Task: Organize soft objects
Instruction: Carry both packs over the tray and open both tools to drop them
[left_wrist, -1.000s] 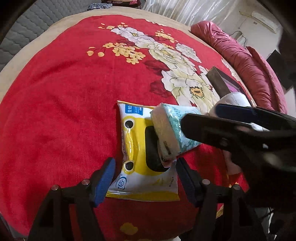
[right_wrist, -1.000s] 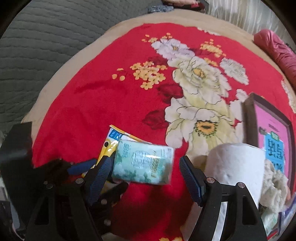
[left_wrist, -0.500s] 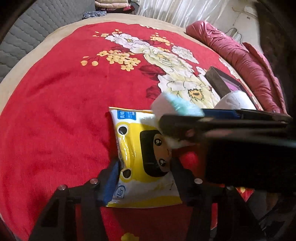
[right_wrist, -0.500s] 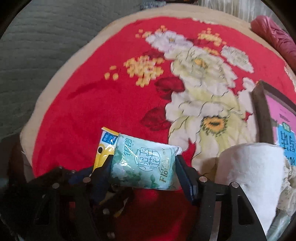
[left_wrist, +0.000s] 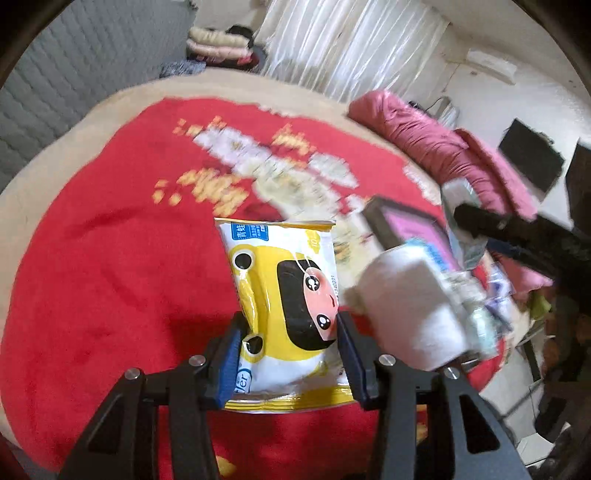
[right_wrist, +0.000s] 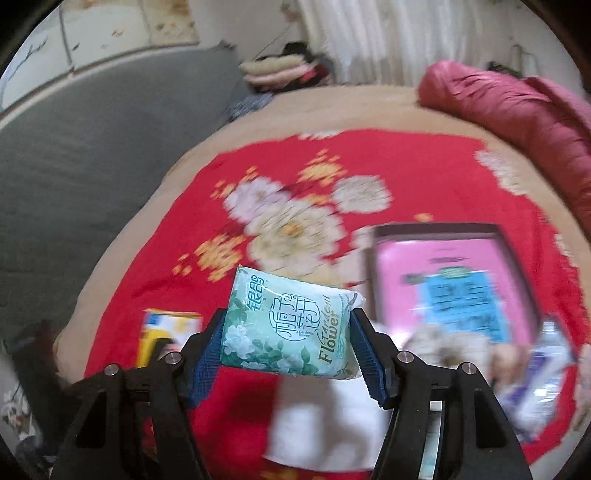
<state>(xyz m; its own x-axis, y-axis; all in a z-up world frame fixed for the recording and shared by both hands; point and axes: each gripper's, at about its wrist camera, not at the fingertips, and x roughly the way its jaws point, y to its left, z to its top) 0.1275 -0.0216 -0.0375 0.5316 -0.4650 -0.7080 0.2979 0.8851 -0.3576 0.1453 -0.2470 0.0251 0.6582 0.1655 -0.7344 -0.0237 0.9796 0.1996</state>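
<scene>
A yellow cartoon wipes pack (left_wrist: 280, 280) hangs a little above the red floral blanket (left_wrist: 110, 258). My left gripper (left_wrist: 289, 325) has its blue pads pressed on both sides of the pack, and its jaws are still closing. A mint-green tissue pack (right_wrist: 291, 317) with flower print sits crosswise in my right gripper (right_wrist: 288, 332), which is shut on it and holds it in the air. In the left wrist view the right gripper's black body (left_wrist: 517, 236) is at the far right. The yellow pack (right_wrist: 166, 332) shows low on the left in the right wrist view.
A white toilet roll (left_wrist: 410, 306) stands just right of the yellow pack. Behind it lies a dark-framed box with a pink inside (right_wrist: 443, 280). Blurred packets (right_wrist: 535, 387) lie to the right. A dark red quilt (left_wrist: 443, 155) lines the far right, and a grey quilted surface (right_wrist: 92, 166) lies left.
Both grippers closed on their packs. The left lifted the yellow pack off the blanket. The right carried the tissue pack up and away to the right.
</scene>
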